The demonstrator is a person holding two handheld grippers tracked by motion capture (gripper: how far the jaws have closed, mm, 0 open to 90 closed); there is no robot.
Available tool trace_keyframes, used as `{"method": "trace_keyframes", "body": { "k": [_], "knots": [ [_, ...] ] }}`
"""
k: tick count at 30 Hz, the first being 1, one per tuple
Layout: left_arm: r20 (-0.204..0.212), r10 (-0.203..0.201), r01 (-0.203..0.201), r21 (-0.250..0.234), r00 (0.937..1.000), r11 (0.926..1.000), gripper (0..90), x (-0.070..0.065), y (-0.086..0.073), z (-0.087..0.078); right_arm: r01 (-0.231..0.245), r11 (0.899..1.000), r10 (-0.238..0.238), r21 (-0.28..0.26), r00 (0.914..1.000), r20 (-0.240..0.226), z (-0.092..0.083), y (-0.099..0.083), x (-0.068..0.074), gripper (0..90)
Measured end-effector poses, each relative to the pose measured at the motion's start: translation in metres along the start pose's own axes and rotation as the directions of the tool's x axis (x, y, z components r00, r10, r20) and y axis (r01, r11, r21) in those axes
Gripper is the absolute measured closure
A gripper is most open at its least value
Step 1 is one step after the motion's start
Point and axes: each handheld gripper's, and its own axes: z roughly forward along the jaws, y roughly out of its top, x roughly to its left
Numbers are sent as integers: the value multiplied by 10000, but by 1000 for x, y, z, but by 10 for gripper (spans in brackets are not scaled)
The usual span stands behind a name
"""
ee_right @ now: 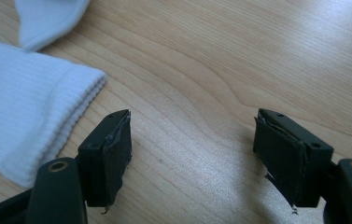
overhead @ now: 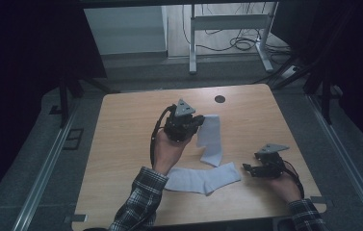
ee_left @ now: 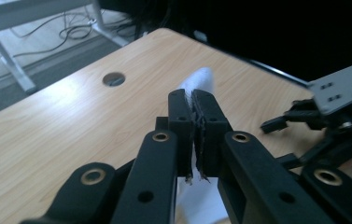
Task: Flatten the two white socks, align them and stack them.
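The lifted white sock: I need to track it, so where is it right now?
In the high view the lifted sock hangs mid-table from the shut left gripper, its lower end by the flat sock, left of the right gripper.

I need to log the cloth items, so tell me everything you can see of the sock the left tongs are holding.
The held sock is white, soft knit fabric. The left tongs are shut on one end, lifting it; the rest drapes down to the table, its low end beside the flat sock. Whether the two touch is unclear.
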Motion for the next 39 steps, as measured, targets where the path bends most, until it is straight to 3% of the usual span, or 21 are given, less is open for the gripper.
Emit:
{"method": "trace_keyframes", "body": {
  "k": [5,7,10,14,17,18,19,21,22,24,25,29,35,39],
  "knots": [
    [-464,-351,370,405,9983,9985,867,18,-16,9,-39,9999,38,108,9999,96,-1,1,0,334],
    [-652,-632,670,580,9959,9961,866,29,-27,14,-87,9996,84,269,9999,80,-3,3,-2,425],
    [-734,-792,842,675,9942,9942,866,35,-34,17,-227,9992,227,341,9997,13,-3,5,-2,463],
    [-833,-960,1027,799,9919,9915,866,43,-44,24,-519,9982,530,292,9978,-396,-6,10,-3,558],
    [-849,-960,1035,884,9917,9907,866,44,-49,29,-850,9964,852,62,9902,-1106,-10,20,3,730],
    [-849,-960,1035,884,9917,9907,866,44,-49,29,-850,9964,852,62,9902,-1106,-10,20,3,730],
    [-854,-972,1049,915,9916,9903,866,44,-50,31,-920,9958,911,19,9824,-1634,-9,28,9,822],
    [-848,-944,1024,960,9919,9901,866,44,-51,32,-816,9967,807,22,9803,-1805,-7,32,14,845],
    [-867,-948,1031,967,9917,9900,866,44,-51,33,-432,9990,451,134,9757,-2144,0,41,27,873],
    [-861,-930,1014,985,9919,9900,866,44,-52,33,-315,9994,343,159,9746,-2212,3,44,32,882],
    [-861,-978,1059,946,9915,9899,866,45,-52,34,-32,9997,92,256,9708,-2399,11,51,43,885],
    [-886,-991,1074,950,9911,9897,866,46,-52,33,331,9991,-260,249,9685,-2475,25,62,59,884],
    [-995,-969,1060,907,9903,9902,866,47,-54,32,541,9970,-397,556,9718,-2325,43,66,66,875],
    [-1167,-1062,1167,872,9875,9893,866,51,-56,32,619,9953,-430,749,9720,-2310,44,62,63,881]
  ]
}}
